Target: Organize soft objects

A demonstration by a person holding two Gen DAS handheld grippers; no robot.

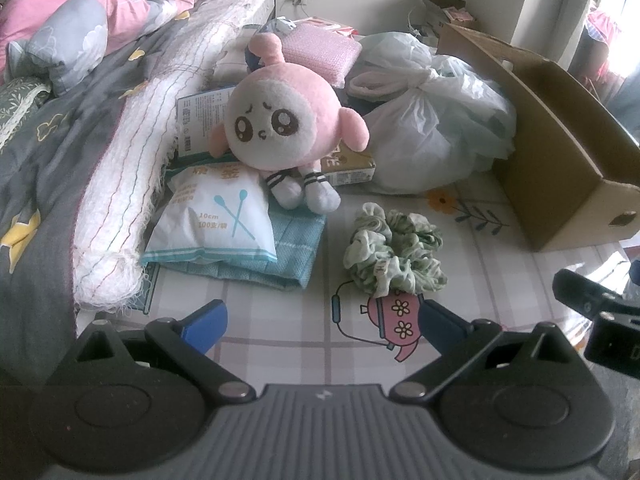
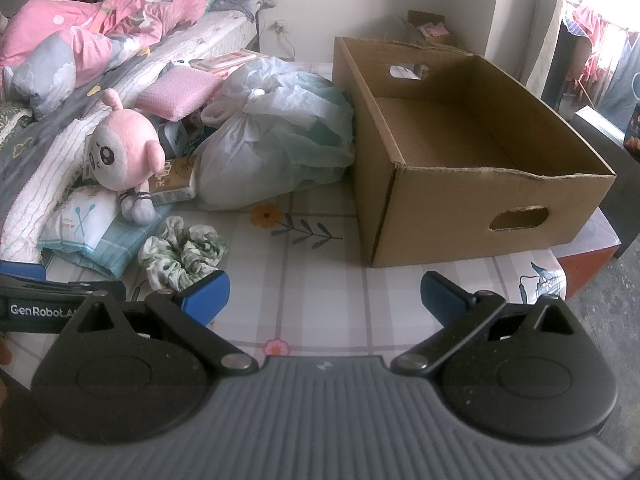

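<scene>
- Sitting loose on the checked bed sheet (image 1: 280, 320), the green-and-white scrunchie pile (image 1: 394, 254) looks like the nearest soft thing; it lies just ahead and slightly right of the left gripper (image 1: 322, 322), almost touching its right finger.
- Pile has no strong long axis, roughly a wide clump running left-right across the left wrist view.
- Left gripper: fingers spread wide, nothing held.
- Right gripper (image 2: 324, 294): fingers also spread wide, empty; the scrunchies (image 2: 182, 256) sit off its left finger, so my guess is the left arm is better lined up.
- Pink plush doll (image 1: 286, 120) sits farther back, propped on a cotton-swab bag (image 1: 216, 216) and a folded teal cloth (image 1: 296, 240).
- Tied white plastic bag (image 1: 432, 132) lies between the doll and the box.
- Cardboard box (image 2: 472, 208) stands open-topped on the right, well apart from the scrunchies; the visible interior looks empty, the near inside corner is hidden.
- Likely destination is that box, which lies ahead and a little right of the right gripper.
</scene>
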